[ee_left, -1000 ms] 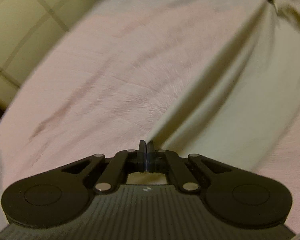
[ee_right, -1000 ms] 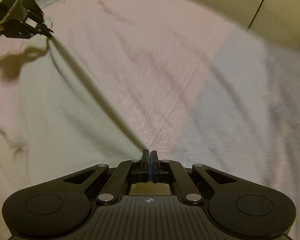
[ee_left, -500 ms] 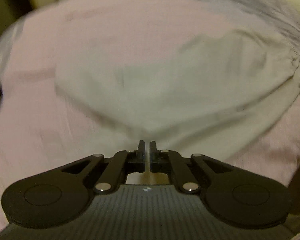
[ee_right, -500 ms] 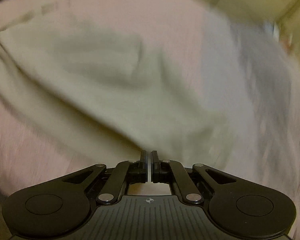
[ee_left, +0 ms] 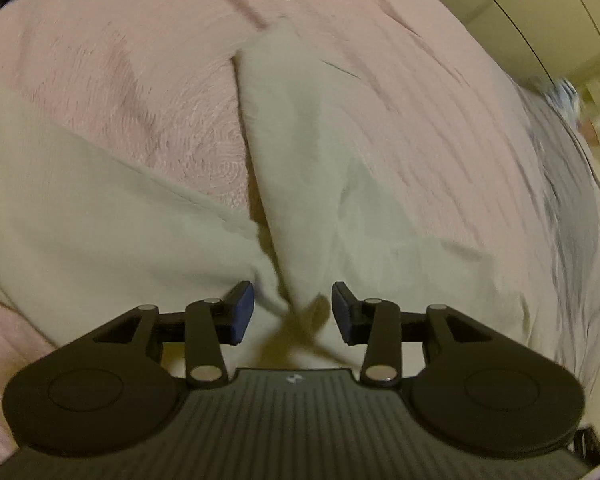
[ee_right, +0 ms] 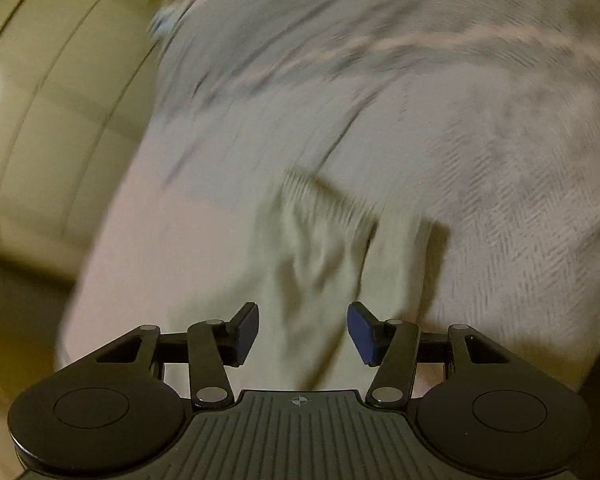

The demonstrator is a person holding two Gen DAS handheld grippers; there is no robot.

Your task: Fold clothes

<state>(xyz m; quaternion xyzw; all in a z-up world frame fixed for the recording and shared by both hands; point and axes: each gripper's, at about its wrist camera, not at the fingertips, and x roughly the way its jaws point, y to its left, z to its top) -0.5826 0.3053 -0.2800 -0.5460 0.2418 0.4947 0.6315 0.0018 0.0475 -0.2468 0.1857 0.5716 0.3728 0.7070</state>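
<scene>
A pale cream garment (ee_left: 120, 232) lies spread on a pink blanket (ee_left: 140, 80). In the left wrist view one fold of it runs up the middle like a sleeve. My left gripper (ee_left: 293, 312) hovers over the garment's near edge; its jaws are opening and the cloth lies between the blue pads without being pressed. In the right wrist view, which is blurred, a ribbed hem of the garment (ee_right: 320, 216) lies ahead. My right gripper (ee_right: 303, 330) is also opening, with cream cloth under the gap and neither pad on it.
A grey-white herringbone blanket (ee_right: 500, 160) covers the bed beyond the pink one (ee_left: 572, 220). Pale cabinet fronts (ee_right: 40, 120) stand past the bed's edge, with dark floor (ee_right: 12, 320) below them.
Both grippers were shut on the garment's edge and carried it across the bed while rolling over. Both have since let go and spread their jaws, and the cloth now lies on the blanket.
</scene>
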